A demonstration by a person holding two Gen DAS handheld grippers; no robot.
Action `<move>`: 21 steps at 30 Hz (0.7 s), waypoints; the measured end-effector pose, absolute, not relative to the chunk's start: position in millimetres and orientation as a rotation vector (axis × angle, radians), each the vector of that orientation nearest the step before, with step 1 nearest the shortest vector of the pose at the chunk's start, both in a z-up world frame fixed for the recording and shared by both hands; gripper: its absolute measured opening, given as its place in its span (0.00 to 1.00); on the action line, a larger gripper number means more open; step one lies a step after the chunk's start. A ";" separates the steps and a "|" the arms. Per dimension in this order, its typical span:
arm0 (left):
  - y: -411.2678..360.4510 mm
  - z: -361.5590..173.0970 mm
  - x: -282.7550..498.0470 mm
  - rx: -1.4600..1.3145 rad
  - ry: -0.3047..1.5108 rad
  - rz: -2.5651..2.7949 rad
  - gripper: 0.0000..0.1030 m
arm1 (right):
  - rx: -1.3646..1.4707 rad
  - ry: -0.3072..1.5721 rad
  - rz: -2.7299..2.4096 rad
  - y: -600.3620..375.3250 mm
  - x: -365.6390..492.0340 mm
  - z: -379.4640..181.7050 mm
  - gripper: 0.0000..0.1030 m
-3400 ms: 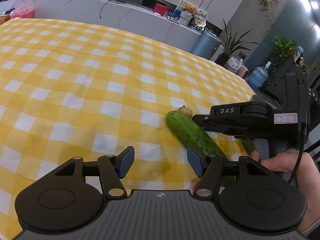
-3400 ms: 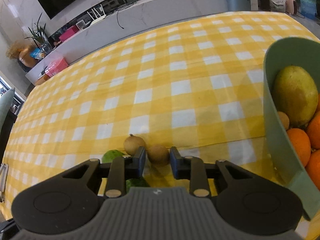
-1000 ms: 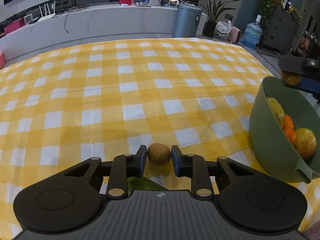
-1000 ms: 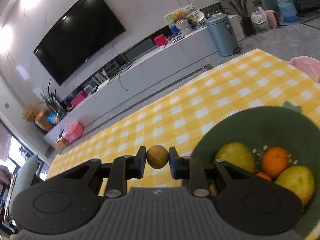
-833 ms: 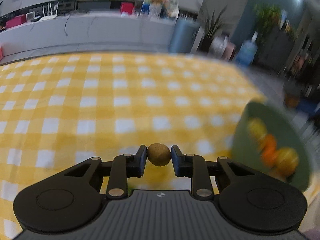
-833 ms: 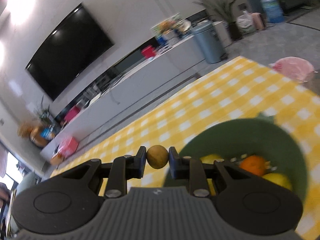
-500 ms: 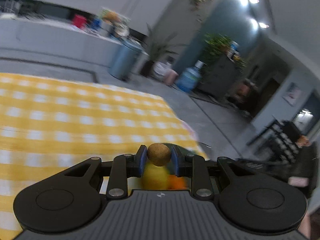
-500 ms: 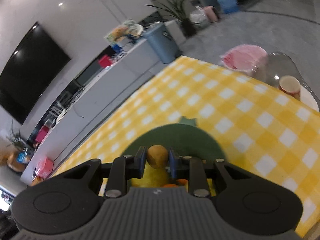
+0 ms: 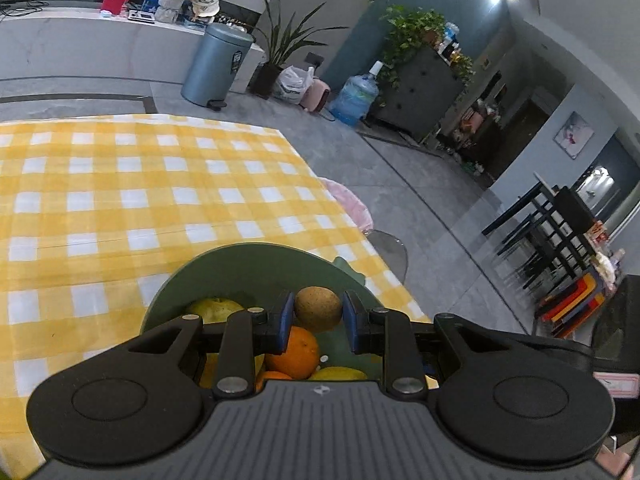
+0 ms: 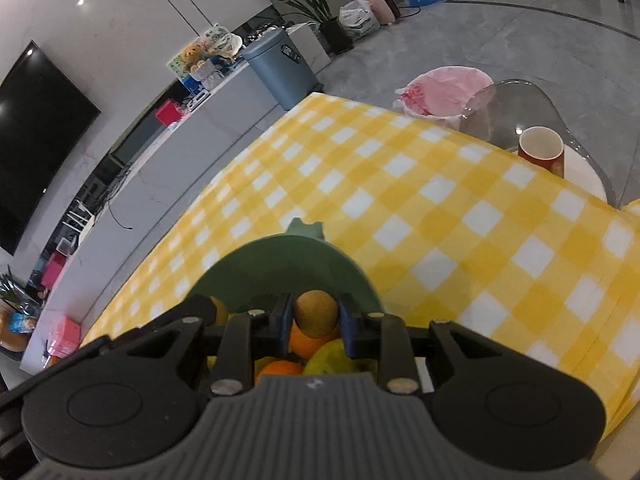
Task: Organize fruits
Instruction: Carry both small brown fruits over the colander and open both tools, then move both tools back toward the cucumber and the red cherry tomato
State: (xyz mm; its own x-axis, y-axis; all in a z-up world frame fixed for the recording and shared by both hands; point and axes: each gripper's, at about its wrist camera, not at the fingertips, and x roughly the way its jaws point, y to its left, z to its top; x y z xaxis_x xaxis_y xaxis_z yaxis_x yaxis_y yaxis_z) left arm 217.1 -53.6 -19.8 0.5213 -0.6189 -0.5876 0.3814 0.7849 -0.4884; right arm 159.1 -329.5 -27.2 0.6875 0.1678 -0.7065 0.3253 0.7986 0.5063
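Observation:
My left gripper (image 9: 318, 316) is shut on a small brown round fruit (image 9: 318, 307) and holds it above the green bowl (image 9: 248, 264). The bowl holds an orange (image 9: 294, 350), a yellow-green fruit (image 9: 214, 309) and other citrus. My right gripper (image 10: 314, 318) is shut on a second small brown fruit (image 10: 315, 313), also over the green bowl (image 10: 280, 256), above an orange (image 10: 308, 342) and a yellow-green fruit (image 10: 332, 358). The other gripper's body shows dark at the lower left of the right wrist view and the lower right of the left wrist view.
The bowl stands on a yellow checked tablecloth (image 9: 120, 200) near the table's right edge. A red paper cup (image 10: 542, 152) and a clear chair back (image 10: 516, 108) stand beyond the table edge, with a pink-lined bin (image 10: 444, 92) on the floor.
Both grippers have swung over the green bowl with their brown fruits still held. About a second ago the left one was low on the cloth beside the bowl.

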 end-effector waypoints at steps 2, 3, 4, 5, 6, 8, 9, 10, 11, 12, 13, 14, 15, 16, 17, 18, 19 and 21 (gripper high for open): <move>-57.7 -22.4 219.6 -0.314 0.836 -0.605 0.28 | 0.688 0.825 -0.088 -332.1 159.0 -29.4 0.31; -61.3 -22.9 221.6 -0.308 0.840 -0.603 0.29 | 0.697 0.824 -0.085 -333.3 159.6 -30.2 0.36; -62.9 -23.0 219.9 -0.296 0.841 -0.601 0.29 | 0.698 0.821 -0.086 -333.6 158.8 -29.8 0.36; -65.1 -23.7 219.5 -0.282 0.841 -0.594 0.29 | 0.695 0.819 -0.091 -333.3 158.3 -28.4 0.37; -65.7 -23.2 220.6 -0.269 0.840 -0.589 0.29 | 0.694 0.816 -0.095 -333.7 158.1 -27.7 0.38; -69.9 -23.6 221.0 -0.247 0.840 -0.584 0.29 | 0.702 0.808 -0.095 -334.8 156.4 -26.5 0.41; -71.5 -24.1 220.8 -0.240 0.841 -0.579 0.29 | 0.709 0.807 -0.091 -335.7 156.3 -26.5 0.41; -73.0 -24.7 220.6 -0.233 0.841 -0.575 0.29 | 0.716 0.806 -0.089 -336.5 156.1 -26.6 0.41; -74.3 -24.7 220.0 -0.226 0.840 -0.571 0.29 | 0.720 0.805 -0.089 -337.1 155.9 -26.7 0.41; -76.5 -24.7 219.4 -0.215 0.836 -0.564 0.29 | 0.721 0.806 -0.088 -337.5 155.8 -26.9 0.41; -77.5 -24.7 218.7 -0.205 0.831 -0.555 0.29 | 0.721 0.807 -0.087 -337.5 155.8 -27.1 0.42; -79.3 -24.9 219.0 -0.195 0.827 -0.545 0.29 | 0.722 0.807 -0.086 -337.7 155.8 -27.0 0.42; -81.2 -25.3 218.9 -0.178 0.824 -0.524 0.30 | 0.723 0.808 -0.085 -337.7 155.7 -26.9 0.42; -81.9 -25.9 219.0 -0.165 0.825 -0.505 0.30 | 0.724 0.807 -0.085 -337.8 155.5 -26.6 0.42; -81.8 -26.0 218.4 -0.159 0.822 -0.497 0.30 | 0.724 0.807 -0.084 -338.0 155.4 -26.5 0.42; -80.8 -25.6 217.5 -0.161 0.816 -0.500 0.30 | 0.725 0.807 -0.083 -338.3 155.3 -26.5 0.42; -79.7 -25.0 216.7 -0.165 0.811 -0.503 0.30 | 0.725 0.807 -0.082 -338.7 155.4 -26.7 0.42; -78.0 -22.8 215.4 -0.164 0.801 -0.504 0.31 | 0.726 0.808 -0.083 -338.7 155.9 -27.3 0.42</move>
